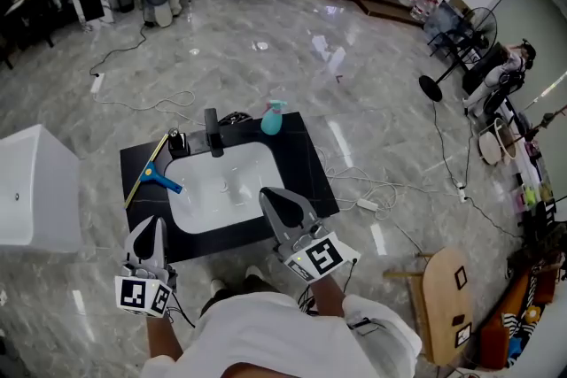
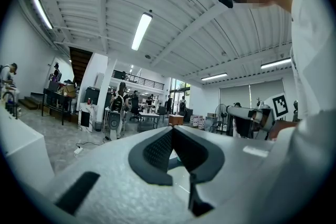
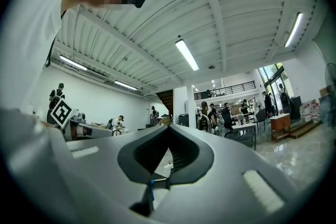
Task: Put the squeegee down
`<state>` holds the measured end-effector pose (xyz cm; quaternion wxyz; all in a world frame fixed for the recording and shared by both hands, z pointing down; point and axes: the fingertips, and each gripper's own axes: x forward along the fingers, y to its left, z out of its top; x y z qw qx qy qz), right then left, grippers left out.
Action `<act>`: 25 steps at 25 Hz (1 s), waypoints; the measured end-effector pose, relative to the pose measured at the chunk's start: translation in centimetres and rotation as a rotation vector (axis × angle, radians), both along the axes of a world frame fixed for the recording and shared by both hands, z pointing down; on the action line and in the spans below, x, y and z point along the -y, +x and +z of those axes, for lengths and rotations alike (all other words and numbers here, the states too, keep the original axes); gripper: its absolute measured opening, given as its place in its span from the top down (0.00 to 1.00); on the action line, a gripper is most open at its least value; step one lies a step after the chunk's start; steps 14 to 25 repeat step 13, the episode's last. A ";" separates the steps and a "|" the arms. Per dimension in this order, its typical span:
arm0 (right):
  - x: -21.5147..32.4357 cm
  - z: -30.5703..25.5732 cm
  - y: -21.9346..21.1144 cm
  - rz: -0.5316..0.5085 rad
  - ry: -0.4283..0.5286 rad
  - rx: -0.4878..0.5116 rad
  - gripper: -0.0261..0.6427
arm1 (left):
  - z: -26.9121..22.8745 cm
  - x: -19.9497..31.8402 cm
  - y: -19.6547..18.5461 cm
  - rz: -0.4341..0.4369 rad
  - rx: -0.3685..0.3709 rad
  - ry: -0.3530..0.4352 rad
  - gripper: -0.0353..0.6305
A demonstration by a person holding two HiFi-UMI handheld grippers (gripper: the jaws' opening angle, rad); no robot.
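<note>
The squeegee (image 1: 152, 173), a yellow blade with a blue handle, lies on the left side of the black counter (image 1: 306, 177), its handle reaching over the rim of the white sink basin (image 1: 190, 212). Neither gripper touches it. My left gripper (image 1: 151, 227) hovers at the counter's front left corner, below the squeegee, with its jaws together and nothing between them. My right gripper (image 1: 275, 199) is over the basin's front right edge, also shut and empty. The left gripper view shows its own jaws (image 2: 172, 131) meeting at the tip, and the right gripper view shows the same (image 3: 169, 128).
A black faucet (image 1: 213, 131) and a teal spray bottle (image 1: 272, 117) stand at the counter's back. A white box (image 1: 35, 190) sits to the left and a wooden stool (image 1: 443, 288) to the right. Cables (image 1: 372, 190) trail over the marble floor.
</note>
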<state>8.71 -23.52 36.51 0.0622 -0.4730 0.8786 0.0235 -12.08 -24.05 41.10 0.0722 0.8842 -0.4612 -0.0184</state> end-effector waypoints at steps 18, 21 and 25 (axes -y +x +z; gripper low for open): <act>-0.2 0.1 -0.8 -0.040 -0.005 -0.014 0.97 | -0.2 -0.3 0.2 -0.004 -0.005 0.011 0.94; -0.2 0.1 -0.8 -0.040 -0.005 -0.014 0.97 | -0.2 -0.3 0.2 -0.004 -0.005 0.011 0.94; -0.2 0.1 -0.8 -0.040 -0.005 -0.014 0.97 | -0.2 -0.3 0.2 -0.004 -0.005 0.011 0.94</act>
